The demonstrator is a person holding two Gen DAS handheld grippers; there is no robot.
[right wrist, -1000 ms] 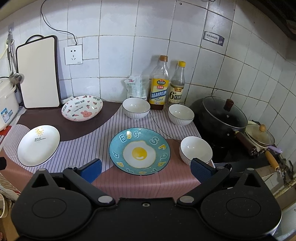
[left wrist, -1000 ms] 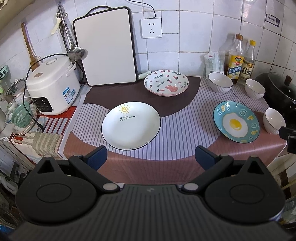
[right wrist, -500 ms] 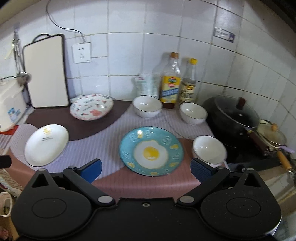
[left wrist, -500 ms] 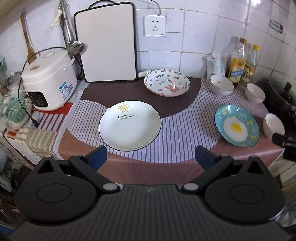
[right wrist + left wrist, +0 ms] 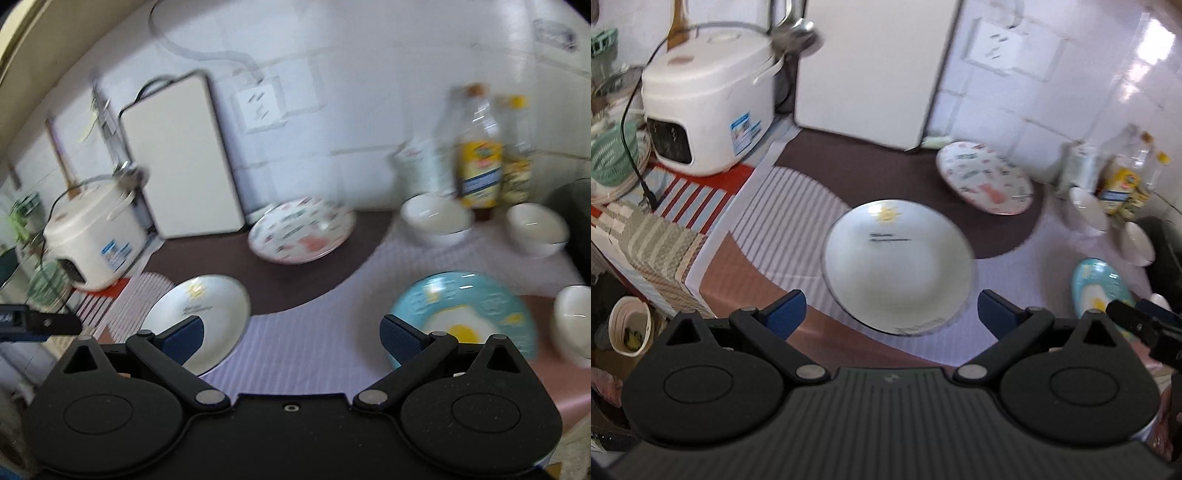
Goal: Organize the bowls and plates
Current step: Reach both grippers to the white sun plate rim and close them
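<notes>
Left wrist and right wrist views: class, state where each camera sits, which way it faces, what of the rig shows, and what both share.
Left wrist: rides the left tool, facing down-forward at the sun plate; its own open blue fingers show, and the right tool's tip at the right edge.
Right wrist: rides the right tool, facing the tiled wall; open fingers show.
Shared: sun plate, rabbit plate, egg plate, rice cooker.
</notes>
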